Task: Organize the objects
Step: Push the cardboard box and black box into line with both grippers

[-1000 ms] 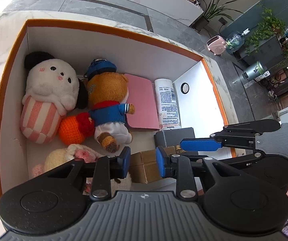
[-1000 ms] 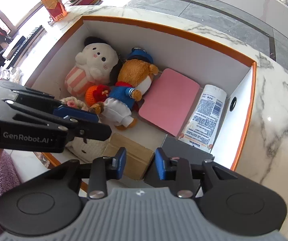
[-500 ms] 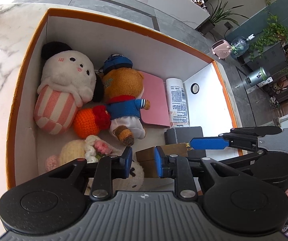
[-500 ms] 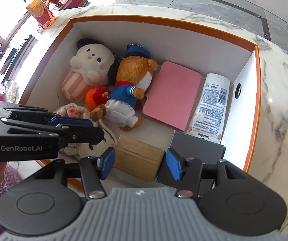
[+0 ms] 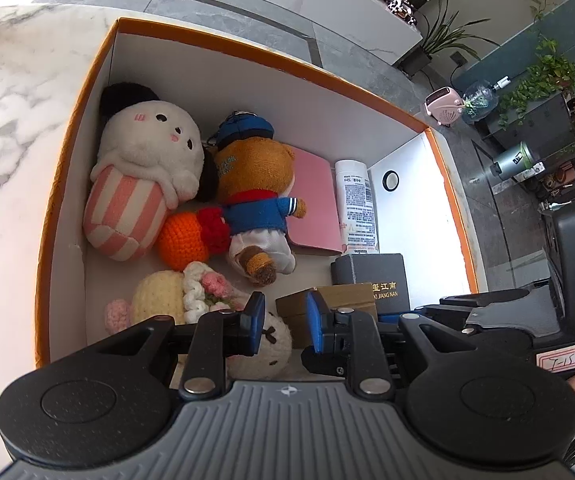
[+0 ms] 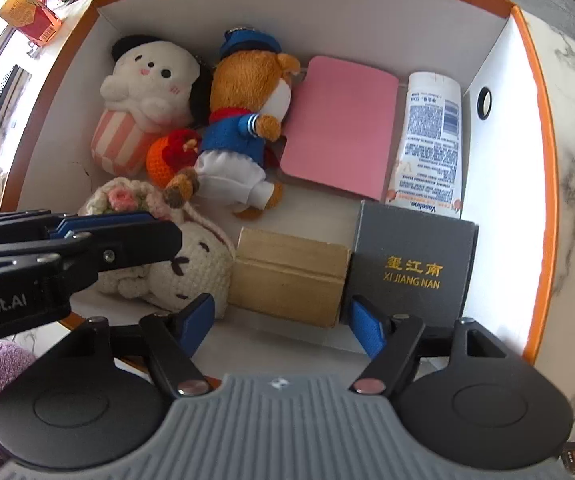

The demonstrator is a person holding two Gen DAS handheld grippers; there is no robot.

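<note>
From the left wrist view, the left gripper (image 5: 285, 322) hangs over the near edge of the orange-rimmed box (image 5: 247, 50), its blue pads a little apart with nothing between them. Inside lie a white plush in pink stripes (image 5: 143, 176), a bear in a blue jacket (image 5: 257, 208), an orange crochet ball (image 5: 181, 238), a pink pad (image 5: 313, 204), a lotion tube (image 5: 357, 210), a dark grey box (image 5: 379, 280) and a brown cardboard box (image 5: 327, 304) touching it. The right wrist view shows the right gripper (image 6: 283, 322) with its pads spread wide, empty, just in front of the brown cardboard box, which sits on the box floor between the dark grey box and a cream crochet toy (image 6: 191, 264). The left gripper reaches in from the left above that toy.
</note>
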